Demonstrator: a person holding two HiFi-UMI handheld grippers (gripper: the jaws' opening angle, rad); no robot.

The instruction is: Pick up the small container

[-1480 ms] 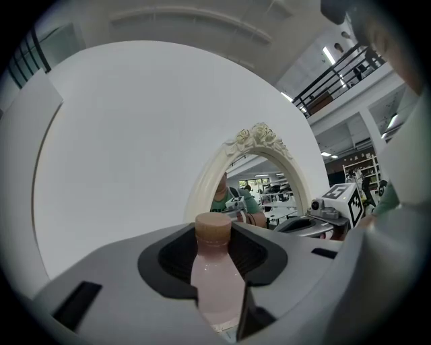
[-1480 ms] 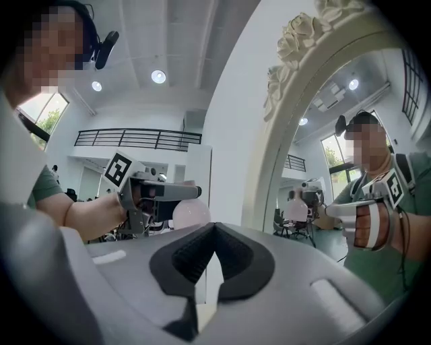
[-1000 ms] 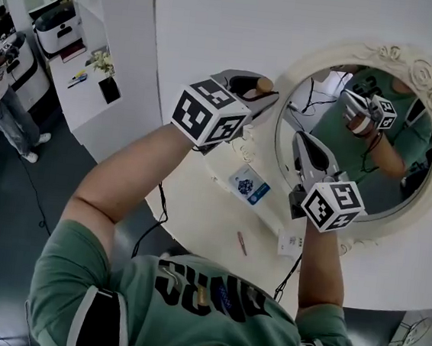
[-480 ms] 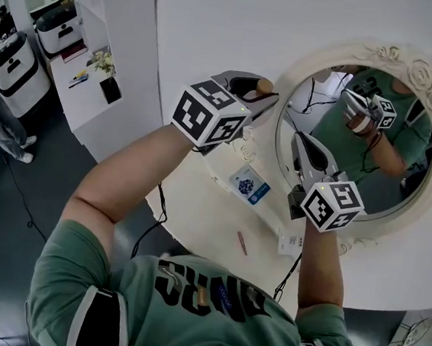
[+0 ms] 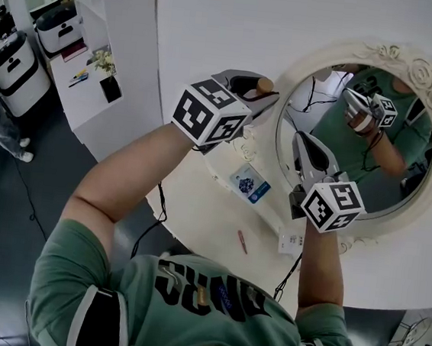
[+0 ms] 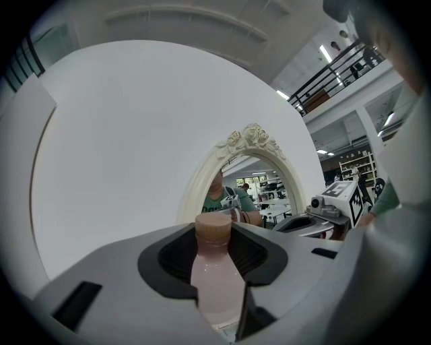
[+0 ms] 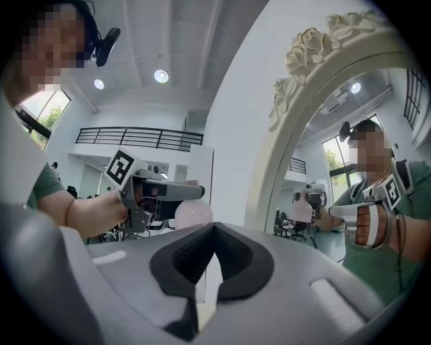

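Observation:
The small container is a pale pink bottle (image 6: 215, 286) with a brown cap. My left gripper (image 6: 214, 246) is shut on its body, and the cap pokes out past the jaws. In the head view that gripper (image 5: 247, 91) is raised above the white table, with the cap (image 5: 265, 84) close to the mirror frame. The right gripper view shows the bottle (image 7: 192, 214) from the side, in the left gripper (image 7: 161, 192). My right gripper (image 5: 308, 157) hovers before the mirror glass. Its jaws (image 7: 214, 259) meet at the tips and hold nothing.
An oval mirror in an ornate cream frame (image 5: 382, 55) leans on the white wall and reflects the person and both grippers. A blue-printed card (image 5: 249, 185), a reddish stick (image 5: 242, 242) and a small white box (image 5: 289, 242) lie on the table (image 5: 198, 193). Cables hang off its edge.
Both grippers and the bottle stay where they were. A person in the far-left background has walked mostly out of the picture.

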